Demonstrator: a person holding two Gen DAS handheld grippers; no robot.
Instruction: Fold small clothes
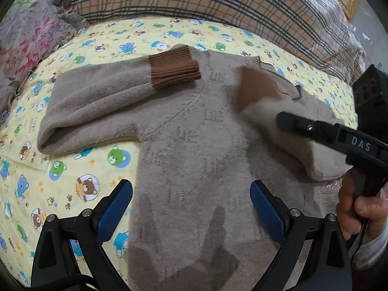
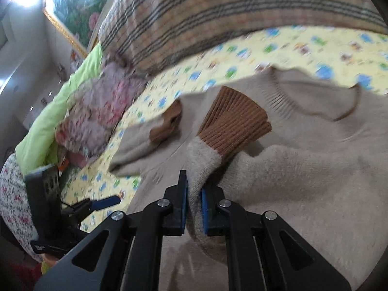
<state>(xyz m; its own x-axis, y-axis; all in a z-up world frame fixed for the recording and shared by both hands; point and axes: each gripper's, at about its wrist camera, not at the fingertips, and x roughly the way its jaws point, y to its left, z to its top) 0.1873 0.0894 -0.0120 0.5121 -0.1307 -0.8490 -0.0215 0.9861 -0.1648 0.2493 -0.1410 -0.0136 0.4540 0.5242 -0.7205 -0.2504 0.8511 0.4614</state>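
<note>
A small beige sweater (image 1: 194, 150) with brown ribbed cuffs lies flat on a yellow bear-print sheet (image 1: 80, 160). Its left sleeve (image 1: 101, 101) is folded across the chest, cuff (image 1: 173, 71) near the collar. My left gripper (image 1: 191, 198) is open and empty, hovering over the sweater's lower body. My right gripper (image 2: 194, 194) is shut on the right sleeve (image 2: 201, 160) just below its brown cuff (image 2: 232, 123) and holds it lifted over the sweater body (image 2: 315, 181). The right gripper also shows in the left wrist view (image 1: 278, 121), with the blurred cuff (image 1: 257, 87) ahead of it.
A plaid quilt (image 1: 218, 2) lies along the far edge of the bed. A floral pillow (image 1: 26, 43) sits at the far left and shows in the right wrist view (image 2: 97, 111) next to green bedding (image 2: 60, 101). A framed picture (image 2: 72, 7) hangs on the wall.
</note>
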